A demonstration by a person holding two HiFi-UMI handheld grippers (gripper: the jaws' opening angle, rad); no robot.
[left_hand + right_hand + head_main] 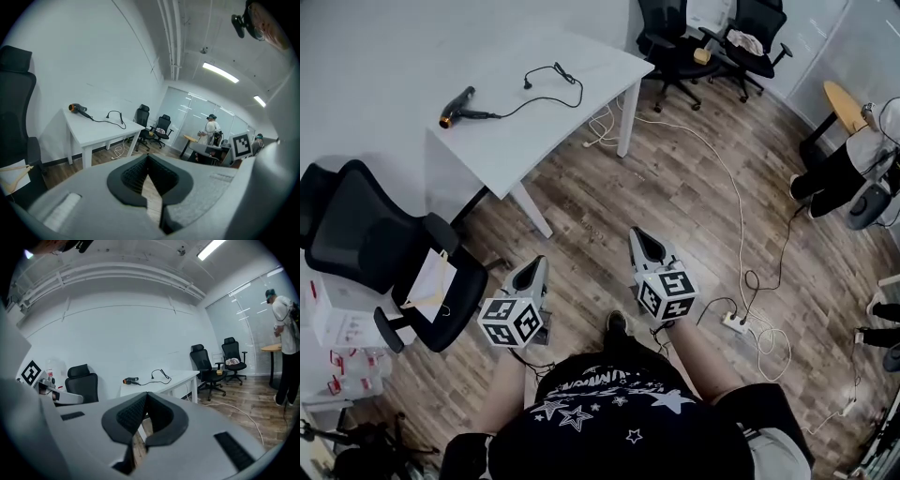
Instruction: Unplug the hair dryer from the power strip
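- Hair dryer [457, 106] is lying on the white table [534, 141], upper left of head view. Its black cord [508, 112] is trailing right across the tabletop, and the plug [528, 83] is lying loose on the table.
- Power strip [734, 322] is sitting on the wood floor [675, 197], lower right of centre, well apart from the table, with a white cable [739, 216] running up from it.
- Left gripper [148, 158] is pointing toward the table, jaws pressed together, pinching nothing.
- Right gripper [146, 395] is sitting beside it at centre, jaws pressed together too, nothing between them.
- Black office chair [366, 234] is standing at the left edge, near the table.
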